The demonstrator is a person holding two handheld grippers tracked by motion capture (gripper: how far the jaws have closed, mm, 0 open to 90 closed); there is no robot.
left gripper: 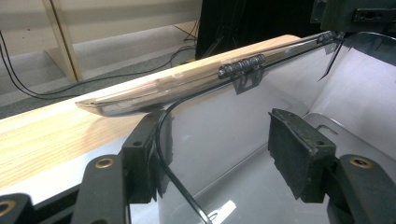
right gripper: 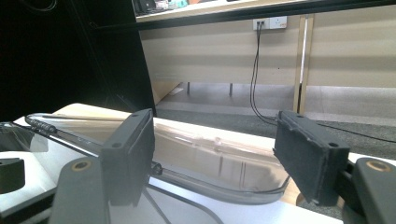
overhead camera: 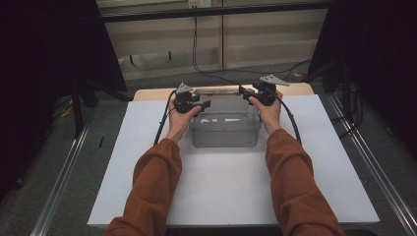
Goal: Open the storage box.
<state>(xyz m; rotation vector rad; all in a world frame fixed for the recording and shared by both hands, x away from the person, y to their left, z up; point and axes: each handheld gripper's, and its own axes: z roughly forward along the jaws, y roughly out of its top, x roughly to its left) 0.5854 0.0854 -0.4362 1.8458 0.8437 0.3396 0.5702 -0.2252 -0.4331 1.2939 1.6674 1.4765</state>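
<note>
Clear plastic: one box point(overhead camera: 224, 130), lying at the middle of the high view on the white counter point(overhead camera: 324, 162), its one lid point(overhead camera: 219, 90) swung open behind it along the wooden far edge. Two grippers, one in each hand. Left gripper point(overhead camera: 202, 105) at the box's left rim, just left of centre in the high view; in its own view, fingers point(left gripper: 299, 154) straddling the curved box wall, one outside and one inside, with a gap showing on the inner side, so released rather than clamping. Right gripper point(overhead camera: 244, 90) at the box's upper right corner; fingers point(right gripper: 310, 156) spread, with the lid's rounded edge lying between them, no pad seen pressing on it. Two rust-coloured sleeves entering from the bottom of the frame.
</note>
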